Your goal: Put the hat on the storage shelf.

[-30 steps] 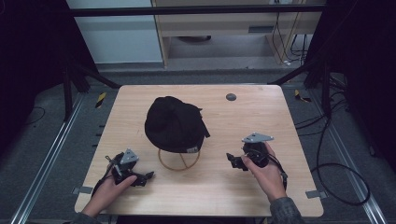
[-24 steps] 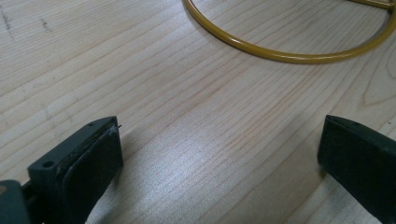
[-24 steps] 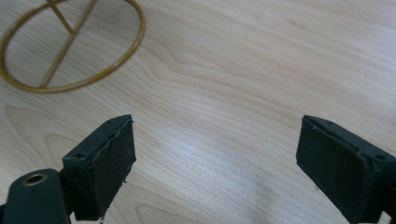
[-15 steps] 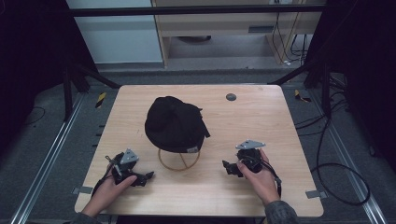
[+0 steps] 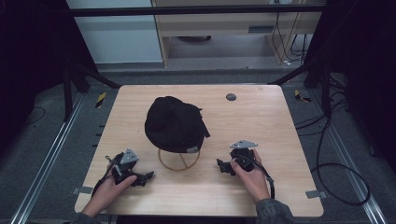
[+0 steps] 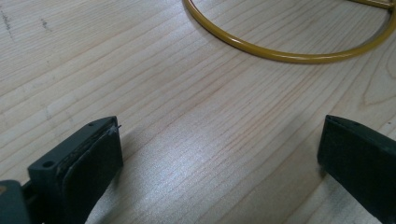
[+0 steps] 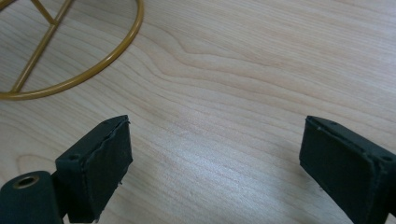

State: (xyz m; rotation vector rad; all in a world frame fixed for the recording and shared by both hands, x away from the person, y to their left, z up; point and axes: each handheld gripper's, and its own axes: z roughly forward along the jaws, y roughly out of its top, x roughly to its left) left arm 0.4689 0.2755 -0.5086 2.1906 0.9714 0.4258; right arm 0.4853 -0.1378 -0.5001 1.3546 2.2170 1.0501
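Left gripper (image 5: pixel 142 177) and right gripper (image 5: pixel 223 166) both gape wide, hand-held low.

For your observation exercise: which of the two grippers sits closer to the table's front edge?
The left gripper, lower-left of the cap stand; the right gripper lies farther in.

Black cap (image 5: pixel 175 123) on a gold wire stand (image 5: pixel 179 159), ahead of and between the two tools. Stand's round base ring (image 6: pixel 289 53) lies flat on the wooden tabletop (image 5: pixel 261 126), just beyond each tool's tip. Small dark disc (image 5: pixel 230 97) at the far edge, well apart from both tools.
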